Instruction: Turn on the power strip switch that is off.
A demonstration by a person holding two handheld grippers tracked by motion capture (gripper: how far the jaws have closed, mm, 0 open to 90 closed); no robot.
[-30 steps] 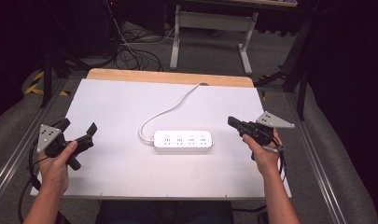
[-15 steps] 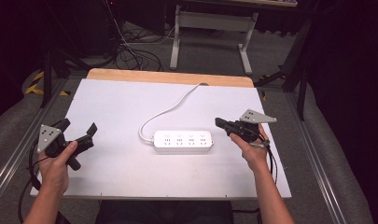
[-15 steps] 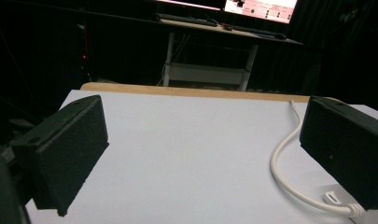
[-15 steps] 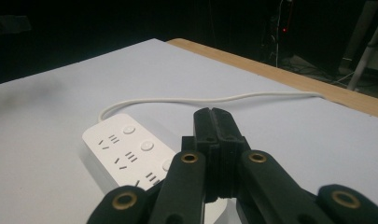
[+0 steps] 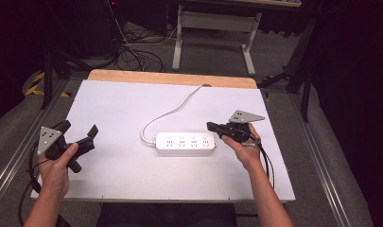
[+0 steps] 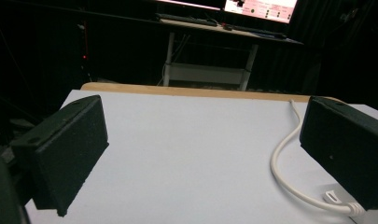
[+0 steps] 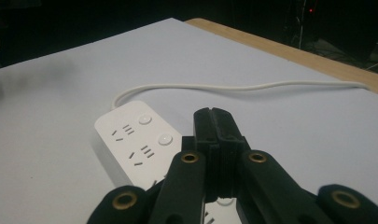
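The white power strip [image 5: 186, 143] is lying mid-table, a rigid, light, slick plastic bar probably best pinched across its narrow width, while the right gripper [image 5: 212, 126] is hovering over its end with jaws pressed together, empty, and the left gripper [image 5: 79, 135] is waiting wide open, empty.

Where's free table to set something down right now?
Bare: the white table top between the left tool and the power strip, plus the near edge band in front of the strip. Crowded: the right tool, shut, sits at the strip's right end; the cord curls toward the far edge.
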